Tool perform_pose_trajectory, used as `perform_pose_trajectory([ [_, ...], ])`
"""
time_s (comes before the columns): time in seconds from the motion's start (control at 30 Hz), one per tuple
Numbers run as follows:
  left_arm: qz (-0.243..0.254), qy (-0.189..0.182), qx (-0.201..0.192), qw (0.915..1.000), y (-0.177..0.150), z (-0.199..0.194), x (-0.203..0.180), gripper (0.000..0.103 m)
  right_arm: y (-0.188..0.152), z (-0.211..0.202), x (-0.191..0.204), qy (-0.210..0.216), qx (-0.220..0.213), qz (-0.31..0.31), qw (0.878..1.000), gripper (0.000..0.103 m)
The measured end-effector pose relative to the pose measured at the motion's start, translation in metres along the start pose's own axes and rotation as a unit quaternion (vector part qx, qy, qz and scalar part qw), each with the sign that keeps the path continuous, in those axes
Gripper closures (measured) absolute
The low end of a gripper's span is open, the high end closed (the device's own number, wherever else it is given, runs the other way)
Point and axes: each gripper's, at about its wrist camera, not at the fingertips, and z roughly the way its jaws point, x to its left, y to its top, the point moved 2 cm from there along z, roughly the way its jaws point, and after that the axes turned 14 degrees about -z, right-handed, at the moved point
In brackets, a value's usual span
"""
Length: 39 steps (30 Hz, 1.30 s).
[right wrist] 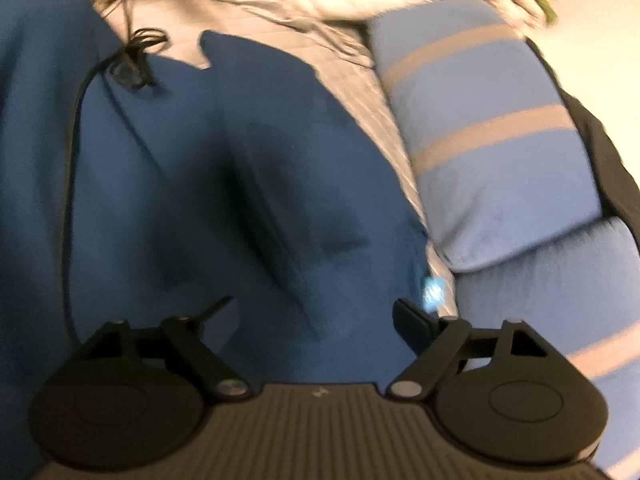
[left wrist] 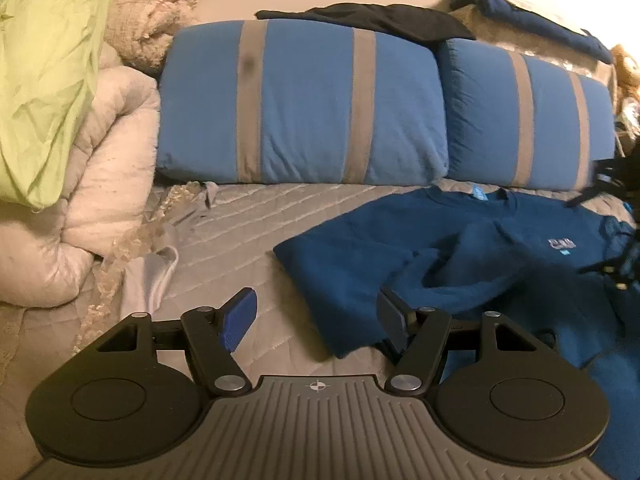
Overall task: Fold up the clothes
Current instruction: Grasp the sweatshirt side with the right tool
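Shirt on the quilt, front up, collar toward the pillows, just short of touching them. Dark blue knit, small pale chest logo, light tag at the neck. Barely begun, by the look of it: one sleeve or side panel flipped in over the chest, leaving a raised ridge and a deep shadowed hollow across the middle; near edge lying flat in a rough diagonal toward the left gripper. No clean fold line yet, no squared shape. Remaining, as a guess: smooth the bunched middle, bring the other side in, then fold bottom to collar. Right wrist view blurred, but same blue cloth filling most of it, with a soft crease down the centre and the neck tag glowing near the right gripper. Left gripper spread wide, nothing between the blue pads, hovering at the near edge of the shirt, contact not clear. Right gripper likewise wide apart and holding nothing, low over the chest. Thin black cord draped across the cloth at far left of the right view. Beyond: white duvet heaped at left, green sheet on top of it, dark garments laid behind the pillows.
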Motion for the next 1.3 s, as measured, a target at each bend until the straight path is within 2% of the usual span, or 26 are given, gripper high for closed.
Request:
perform_pose_trajectory([
  [0.13,0.014,-0.004,0.007,0.9999,-0.006,0.0,0.0,0.037,0.011,0.028,0.006,0.001,-0.006,-0.036,0.999,0.025],
  [0.3,0.022,-0.005,0.013,0.9997,-0.012,0.002,0.0,0.037,0.023,0.051,0.01,0.005,-0.012,-0.082,0.997,0.031],
  [0.47,0.028,-0.006,0.013,0.9995,-0.016,0.003,0.0,0.037,0.029,0.065,0.013,0.018,-0.011,-0.109,0.994,0.055],
  [0.7,0.04,-0.01,0.012,0.9991,-0.017,0.008,-0.007,0.037,0.033,0.081,0.018,0.024,0.004,-0.147,0.989,0.065],
  [0.73,0.044,-0.01,0.01,0.9989,-0.017,0.009,-0.009,0.037,0.033,0.082,0.019,0.026,0.008,-0.151,0.988,0.069],
  [0.77,0.052,-0.006,0.009,0.9986,-0.018,0.011,-0.011,0.037,0.033,0.084,0.019,0.028,0.014,-0.156,0.987,0.082],
  [0.8,0.06,0.0,0.007,0.9982,-0.019,0.013,-0.013,0.037,0.033,0.085,0.019,0.03,0.019,-0.158,0.987,0.092],
  [0.83,0.068,0.006,0.005,0.9976,-0.02,0.015,-0.015,0.037,0.035,0.086,0.017,0.033,0.026,-0.156,0.987,0.095],
  [0.93,0.088,0.023,0.006,0.9959,-0.023,0.026,-0.019,0.037,0.046,0.078,0.005,0.022,0.036,-0.141,0.989,0.097],
  [1.13,0.105,-0.005,0.012,0.9944,-0.019,0.044,-0.033,0.037,0.071,0.051,-0.043,-0.055,0.047,-0.131,0.989,0.098],
  [1.3,0.095,0.007,0.008,0.9954,-0.01,0.071,-0.044,0.037,0.092,0.027,-0.092,-0.108,0.05,-0.099,0.988,0.098],
])
